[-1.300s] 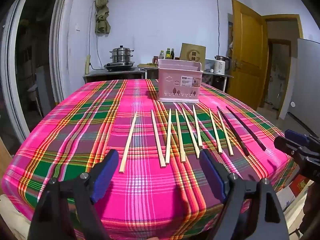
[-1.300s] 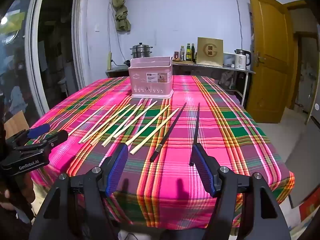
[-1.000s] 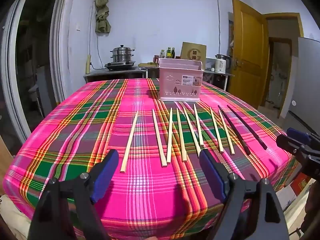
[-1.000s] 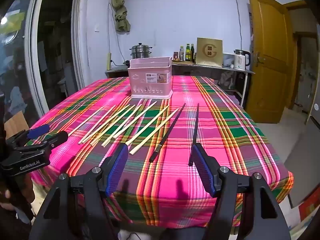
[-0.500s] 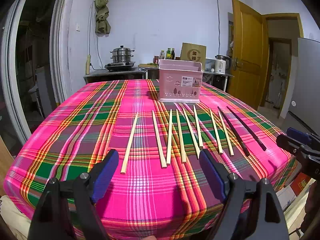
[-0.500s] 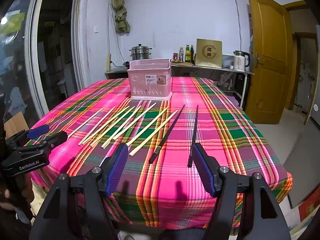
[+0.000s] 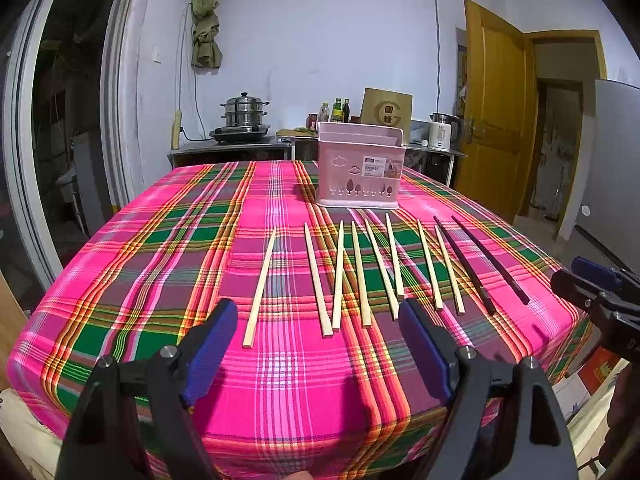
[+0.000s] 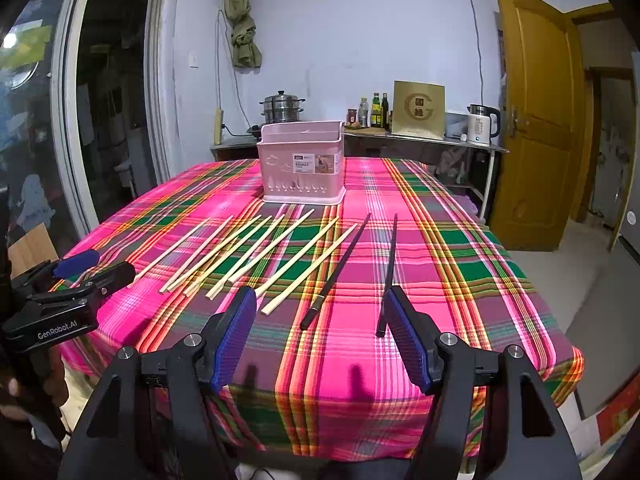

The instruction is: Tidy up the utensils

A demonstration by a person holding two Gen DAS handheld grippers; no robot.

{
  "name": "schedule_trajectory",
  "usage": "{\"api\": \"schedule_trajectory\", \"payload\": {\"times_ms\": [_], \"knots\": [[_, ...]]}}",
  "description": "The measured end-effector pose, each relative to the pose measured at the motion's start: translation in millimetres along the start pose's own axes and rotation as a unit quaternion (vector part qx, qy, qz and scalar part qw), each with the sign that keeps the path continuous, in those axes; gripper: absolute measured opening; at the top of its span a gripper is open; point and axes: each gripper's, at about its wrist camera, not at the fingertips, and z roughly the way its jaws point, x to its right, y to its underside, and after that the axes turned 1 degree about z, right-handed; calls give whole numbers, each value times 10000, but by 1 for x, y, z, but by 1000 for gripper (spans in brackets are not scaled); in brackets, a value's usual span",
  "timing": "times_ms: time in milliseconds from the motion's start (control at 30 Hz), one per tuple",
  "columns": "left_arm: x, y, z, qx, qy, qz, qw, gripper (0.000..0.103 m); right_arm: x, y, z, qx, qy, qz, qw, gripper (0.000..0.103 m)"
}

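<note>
With both grippers' fingers wide apart and empty, our right gripper [image 8: 322, 336] needed to straddle one black chopstick [image 8: 387, 276], lifting it toward the pink basket [image 8: 302, 170]; our left gripper [image 7: 316, 348] waited.

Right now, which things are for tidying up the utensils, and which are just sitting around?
For the job:
- eight pale wooden chopsticks on the tablecloth
- two dark chopsticks
- pink basket
- left gripper and right gripper, both open and empty

Just sitting around:
- steamer pot
- bottles
- kettle
- gold box
</note>
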Motion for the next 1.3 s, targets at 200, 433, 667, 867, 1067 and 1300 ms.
{"api": "schedule_trajectory", "payload": {"times_ms": [200,433,667,867,1067,1300], "knots": [[0,-1,-1,-8,11,-14,10000,84,0,0,0,1,-4,1,10000,67],[0,0,-1,-21,21,-22,10000,84,0,1,0,3,-2,3,10000,67],[2,0,-2,-7,45,-31,10000,84,0,1,0,9,-3,1,10000,67],[2,0,-3,-9,50,-32,10000,84,0,1,0,9,-4,-4,10000,67],[2,0,-3,-5,51,-36,10000,84,-1,1,0,18,-3,-5,10000,67],[2,0,-3,-6,53,-33,10000,84,-1,0,0,19,-9,-11,10000,67]]}}
